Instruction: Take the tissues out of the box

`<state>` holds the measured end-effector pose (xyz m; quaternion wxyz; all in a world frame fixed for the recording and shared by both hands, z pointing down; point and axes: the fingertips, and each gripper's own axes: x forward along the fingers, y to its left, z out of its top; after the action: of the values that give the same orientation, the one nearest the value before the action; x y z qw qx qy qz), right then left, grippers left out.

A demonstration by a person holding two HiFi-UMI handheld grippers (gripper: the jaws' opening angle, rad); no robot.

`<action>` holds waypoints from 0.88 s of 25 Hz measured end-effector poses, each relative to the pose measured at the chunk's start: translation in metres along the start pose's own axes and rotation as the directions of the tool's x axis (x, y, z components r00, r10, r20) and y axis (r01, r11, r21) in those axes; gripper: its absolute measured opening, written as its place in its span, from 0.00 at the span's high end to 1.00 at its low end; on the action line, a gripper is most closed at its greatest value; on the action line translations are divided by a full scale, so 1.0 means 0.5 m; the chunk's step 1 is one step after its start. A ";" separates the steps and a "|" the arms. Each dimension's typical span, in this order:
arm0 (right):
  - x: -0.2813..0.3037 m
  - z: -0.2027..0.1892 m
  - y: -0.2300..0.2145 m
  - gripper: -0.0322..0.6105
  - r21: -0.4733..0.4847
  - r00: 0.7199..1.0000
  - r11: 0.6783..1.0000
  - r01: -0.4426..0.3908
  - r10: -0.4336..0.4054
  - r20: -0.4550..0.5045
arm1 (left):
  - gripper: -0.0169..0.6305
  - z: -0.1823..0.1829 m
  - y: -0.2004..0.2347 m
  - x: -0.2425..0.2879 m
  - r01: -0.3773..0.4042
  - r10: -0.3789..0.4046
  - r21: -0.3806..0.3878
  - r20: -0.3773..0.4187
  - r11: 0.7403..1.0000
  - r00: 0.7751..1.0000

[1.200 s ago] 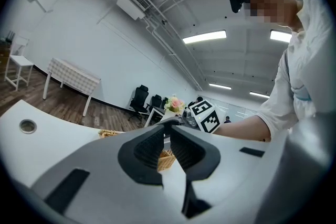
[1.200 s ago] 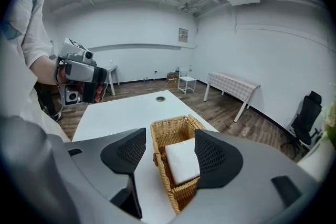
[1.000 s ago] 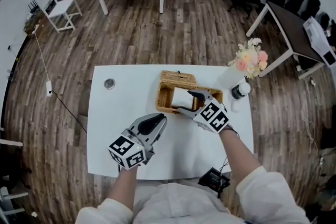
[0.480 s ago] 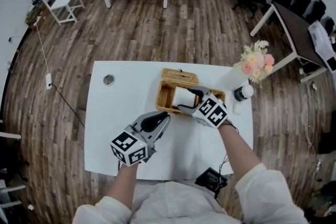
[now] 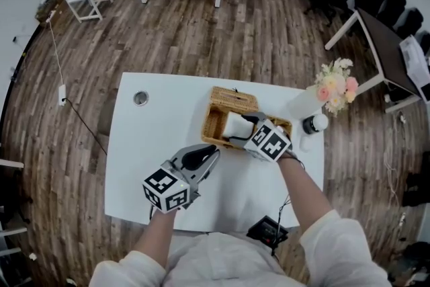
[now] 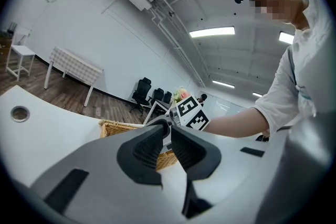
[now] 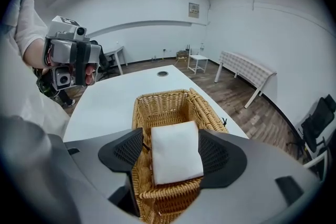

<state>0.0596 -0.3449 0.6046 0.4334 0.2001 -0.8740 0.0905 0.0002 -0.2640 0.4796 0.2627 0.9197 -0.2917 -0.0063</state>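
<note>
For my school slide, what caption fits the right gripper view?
Right gripper, jaws just opening, straddles the white tissues in the wicker basket.

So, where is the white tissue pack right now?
In the right gripper view the tissue pack lies at the near end of the wicker basket, between the jaws of the right gripper, which have just been opening.

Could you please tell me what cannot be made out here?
Head view: the right gripper, jaws just opening astride the tissues, covers the wicker basket's near end.
Left gripper view: the left gripper's own jaws hide the basket's contents.
Right gripper view: the basket's front wall hides the tissues' depth.
Head view: dark device at table's edge, too small to identify.
</note>
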 end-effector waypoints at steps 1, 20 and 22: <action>0.003 -0.004 -0.001 0.44 -0.002 1.000 1.000 -0.001 0.001 -0.013 | 0.91 -0.002 0.000 0.000 0.000 0.000 -0.003 -0.001 1.000 1.000; 0.068 -0.041 -0.012 0.38 0.015 0.971 1.000 -0.027 0.029 -0.239 | 0.89 -0.010 0.008 0.008 0.007 -0.007 -0.020 -0.011 1.000 1.000; 0.076 -0.047 -0.013 0.38 -0.025 0.959 1.000 -0.009 0.001 -0.285 | 0.89 -0.012 0.008 0.008 0.008 -0.008 -0.022 -0.010 1.000 1.000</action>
<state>0.0585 -0.3532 0.6491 0.5570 0.1771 -0.8042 0.1082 0.0023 -0.2663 0.4872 0.2744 0.9178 -0.2868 -0.0060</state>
